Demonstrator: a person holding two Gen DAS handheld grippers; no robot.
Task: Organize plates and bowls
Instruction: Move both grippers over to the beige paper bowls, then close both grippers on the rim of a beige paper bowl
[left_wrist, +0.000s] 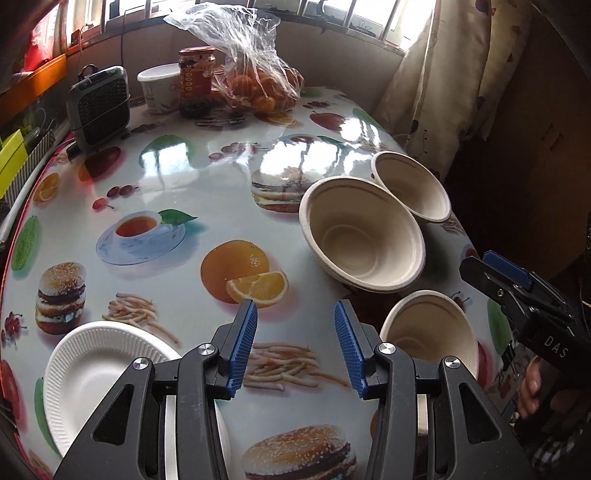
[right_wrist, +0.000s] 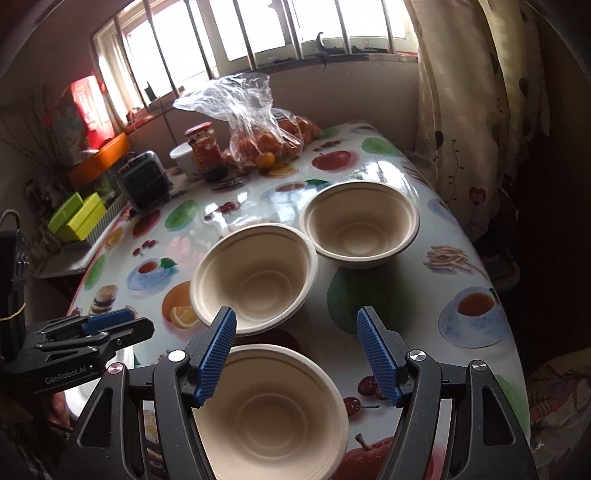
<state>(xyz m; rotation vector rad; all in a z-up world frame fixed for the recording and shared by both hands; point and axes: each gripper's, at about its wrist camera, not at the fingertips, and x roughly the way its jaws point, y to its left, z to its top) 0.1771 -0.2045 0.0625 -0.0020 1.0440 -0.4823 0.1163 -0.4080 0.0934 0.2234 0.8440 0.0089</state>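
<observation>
Food-print tabletop (left_wrist: 207, 192) under a barred window. Left gripper (left_wrist: 295, 343) jaws part-open on nothing, white plate (left_wrist: 92, 365) beside them. Right gripper (right_wrist: 295, 354) jaws wide and empty above the nearest of three beige bowls (right_wrist: 273, 410).

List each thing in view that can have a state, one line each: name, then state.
left gripper: open, nothing held
right gripper: open, above the near bowl
near bowl: upright, empty
middle bowl: upright, empty
far bowl: upright, empty
white plate: flat, empty
red-lidded jar: lid on
plastic bag: top loose, holds oranges
</observation>
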